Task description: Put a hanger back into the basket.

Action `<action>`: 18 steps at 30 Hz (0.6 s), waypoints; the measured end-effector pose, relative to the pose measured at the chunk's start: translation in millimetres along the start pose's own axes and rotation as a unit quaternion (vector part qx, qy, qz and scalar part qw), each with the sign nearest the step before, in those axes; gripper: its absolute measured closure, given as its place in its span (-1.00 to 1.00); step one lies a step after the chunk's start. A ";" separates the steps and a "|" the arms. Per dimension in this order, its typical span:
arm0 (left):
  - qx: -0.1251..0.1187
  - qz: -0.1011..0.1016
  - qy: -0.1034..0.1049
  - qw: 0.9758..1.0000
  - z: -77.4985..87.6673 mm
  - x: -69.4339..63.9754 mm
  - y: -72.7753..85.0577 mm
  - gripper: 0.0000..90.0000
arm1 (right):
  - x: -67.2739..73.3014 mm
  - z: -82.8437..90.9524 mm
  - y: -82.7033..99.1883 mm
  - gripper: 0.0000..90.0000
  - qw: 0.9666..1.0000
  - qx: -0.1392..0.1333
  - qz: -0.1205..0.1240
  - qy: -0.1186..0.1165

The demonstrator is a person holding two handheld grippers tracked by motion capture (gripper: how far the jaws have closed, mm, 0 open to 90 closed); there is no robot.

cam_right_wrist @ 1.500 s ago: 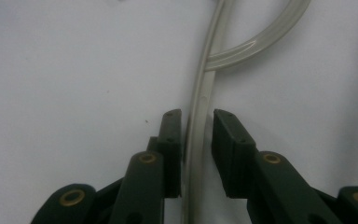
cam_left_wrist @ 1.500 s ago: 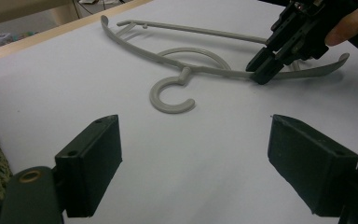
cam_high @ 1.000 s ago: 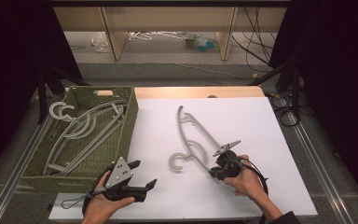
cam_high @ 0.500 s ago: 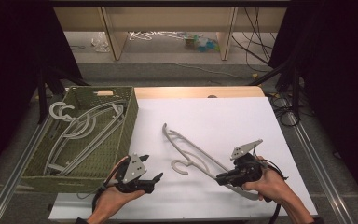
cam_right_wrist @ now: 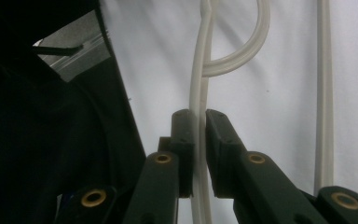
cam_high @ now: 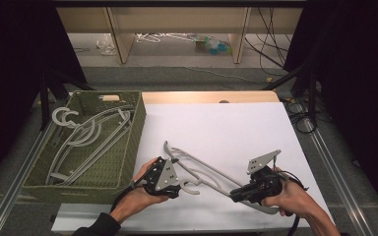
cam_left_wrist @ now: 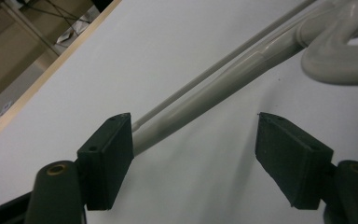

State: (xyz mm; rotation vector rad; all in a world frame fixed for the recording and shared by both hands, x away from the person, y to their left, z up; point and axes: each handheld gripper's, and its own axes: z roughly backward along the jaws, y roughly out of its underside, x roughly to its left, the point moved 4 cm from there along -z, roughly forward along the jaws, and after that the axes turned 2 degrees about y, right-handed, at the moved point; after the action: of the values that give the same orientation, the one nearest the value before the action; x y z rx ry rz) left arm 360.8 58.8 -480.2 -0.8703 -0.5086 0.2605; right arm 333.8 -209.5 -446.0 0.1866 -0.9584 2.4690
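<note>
A grey plastic hanger [cam_high: 211, 174] lies slantwise over the white table top [cam_high: 226, 132], its hook [cam_high: 192, 187] curled toward the near edge. My right gripper [cam_high: 235, 194] is shut on a thin bar of the hanger [cam_right_wrist: 198, 93], both pads pressed against it. My left gripper [cam_high: 176, 183] has come up to the hanger's other arm. In the left gripper view that arm [cam_left_wrist: 223, 84] runs between the jaws of my left gripper [cam_left_wrist: 196, 128], close to one pad [cam_left_wrist: 109, 149], with a wide gap to the other. Those jaws have just been closing.
A green woven basket [cam_high: 133, 142] stands at the left of the table with several grey hangers [cam_high: 86, 135] in it. Past the table's far wooden edge [cam_high: 206, 97] are shelf legs and clutter on the floor. Cables hang at the right.
The hanger's far end has swung left and nearer to me. My right hand has shifted right with it. My left gripper has moved right, up to the hanger's arm.
</note>
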 end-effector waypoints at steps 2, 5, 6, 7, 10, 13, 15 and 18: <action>-0.003 0.002 0.016 1.000 -1.1 -0.5 0.4 -0.36 | 1.3 0.0 1.0 0.83 1.000 0.000 0.006 -0.008; 0.007 -0.022 0.030 0.999 -2.1 1.2 1.1 -0.26 | 3.8 -0.8 1.9 0.83 1.000 0.003 0.019 -0.017; 0.006 -0.024 0.036 0.999 -2.2 1.7 1.0 -0.26 | 4.8 -0.8 2.0 0.83 1.000 0.004 0.024 -0.020; 0.004 -0.030 0.036 0.999 -2.0 1.9 1.1 -0.24 | 5.5 -0.7 1.9 0.83 0.999 0.003 0.025 -0.023; 0.001 -0.051 0.059 0.997 -1.0 1.3 -0.8 -0.10 | 6.6 0.6 2.1 0.83 0.999 0.006 0.027 -0.024; 0.007 -0.077 0.083 0.994 -1.4 -1.9 -3.1 -0.04 | 6.3 0.7 2.6 0.83 0.999 0.002 0.031 -0.025; 0.010 -0.092 0.089 0.992 -3.2 -2.2 -4.6 0.04 | 6.6 1.1 3.2 0.83 0.999 0.006 0.035 -0.030; 0.016 -0.118 0.108 0.987 -7.9 -3.1 -5.6 0.10 | 8.2 1.5 3.6 0.83 0.999 0.009 0.040 -0.035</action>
State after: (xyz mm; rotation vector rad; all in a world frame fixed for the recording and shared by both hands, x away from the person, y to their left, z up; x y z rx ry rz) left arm 362.3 48.8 -481.1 -0.7887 -0.3991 -0.0425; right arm 324.9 -209.5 -444.7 0.2479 -0.9904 2.5596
